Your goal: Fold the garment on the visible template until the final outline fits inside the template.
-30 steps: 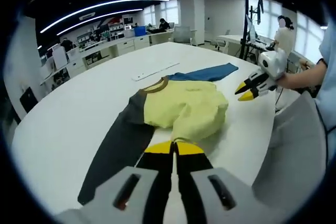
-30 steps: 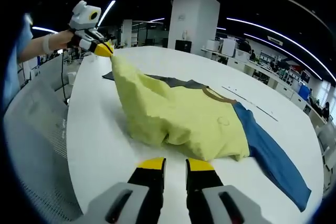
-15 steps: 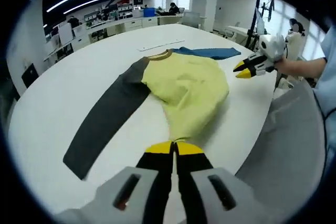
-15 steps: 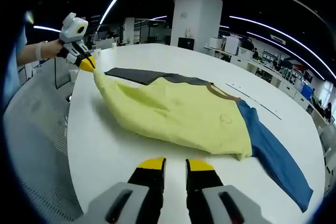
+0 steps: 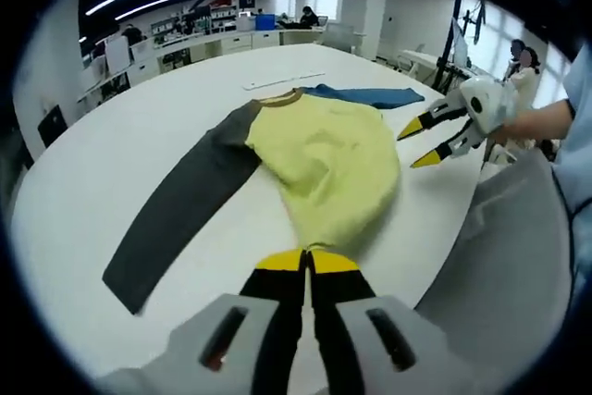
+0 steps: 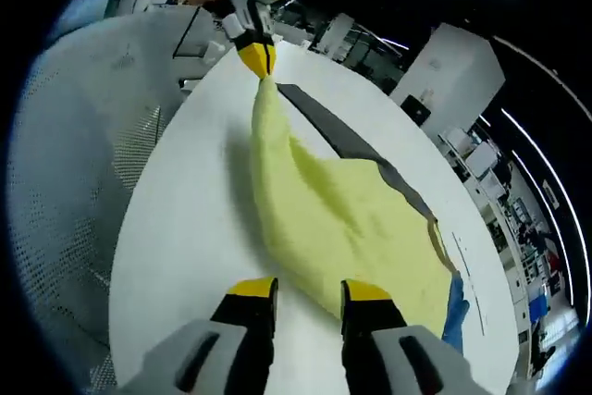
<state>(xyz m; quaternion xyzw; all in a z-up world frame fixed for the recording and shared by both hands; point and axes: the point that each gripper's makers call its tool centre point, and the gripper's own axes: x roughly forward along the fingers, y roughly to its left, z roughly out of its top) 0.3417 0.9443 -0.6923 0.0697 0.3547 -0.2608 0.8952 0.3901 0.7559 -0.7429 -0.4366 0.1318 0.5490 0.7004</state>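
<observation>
Your left gripper [image 5: 306,261] clenches the shirt [image 5: 324,159] hem — right gripper [image 6: 305,295] released, jaws apart — so pulling one-sided risks bunching the shirt off the table [image 5: 111,168].

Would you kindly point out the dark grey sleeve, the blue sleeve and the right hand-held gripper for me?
dark grey sleeve [image 5: 180,215], left gripper view, middle of the sleeve.
blue sleeve [image 5: 365,95], left gripper view, middle of the sleeve.
right hand-held gripper [image 5: 416,143], left gripper view, between its yellow fingertips.

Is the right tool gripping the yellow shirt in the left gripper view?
No: the right tool hangs beside the yellow shirt with its jaws spread apart and nothing between them.
</observation>
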